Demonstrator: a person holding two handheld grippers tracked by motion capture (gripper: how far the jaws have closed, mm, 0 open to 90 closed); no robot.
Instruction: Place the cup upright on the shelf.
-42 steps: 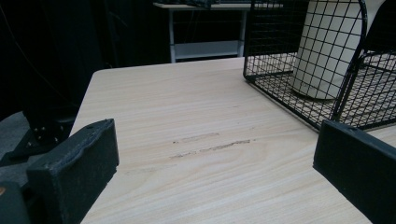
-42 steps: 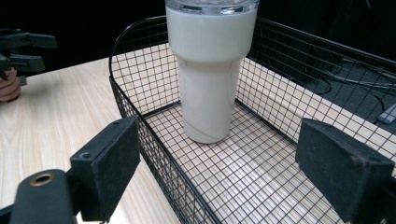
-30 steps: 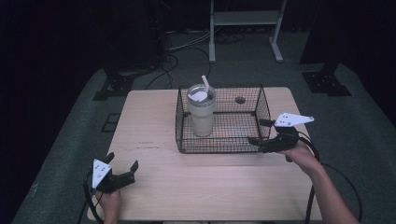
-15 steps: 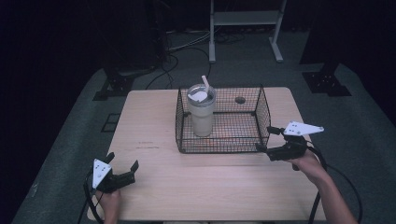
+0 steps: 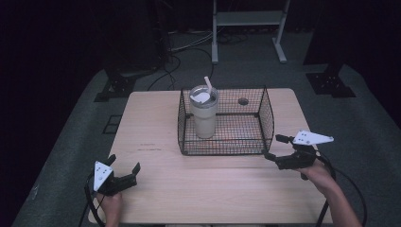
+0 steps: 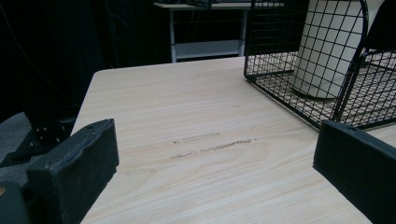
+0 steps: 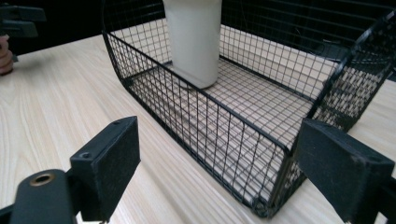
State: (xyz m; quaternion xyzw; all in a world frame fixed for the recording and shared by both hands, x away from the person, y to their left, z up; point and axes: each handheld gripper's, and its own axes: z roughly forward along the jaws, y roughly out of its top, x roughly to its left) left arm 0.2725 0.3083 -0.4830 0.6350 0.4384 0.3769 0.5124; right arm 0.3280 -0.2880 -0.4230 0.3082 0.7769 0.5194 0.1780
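My right gripper (image 5: 278, 147) sits near the desk's right edge, just off the basket's front right corner, jaws spread wide and holding nothing. In the right gripper view the jaws frame that corner of the basket (image 7: 261, 140), close but not touching.

My left gripper (image 5: 124, 170) rests low at the desk's front left corner, jaws apart, empty, well apart from everything. Its view looks across bare desk (image 6: 187, 121) toward the basket's left wall.

The basket (image 5: 227, 142) stands at the desk's middle, toward the back edge, open at the top. The cup (image 5: 204, 113) stands upright inside it, at the left end, lid on, straw poking up. The rest of the basket floor is bare.

Judgement on progress: the cup looks properly seated in the basket, square on the wire floor, not leaning on a wall. If placing it was the job, that part reads as done. If the basket is to be shifted or the cup lifted out, nothing has been gripped yet; the right gripper is the one placed to take the wire rim.
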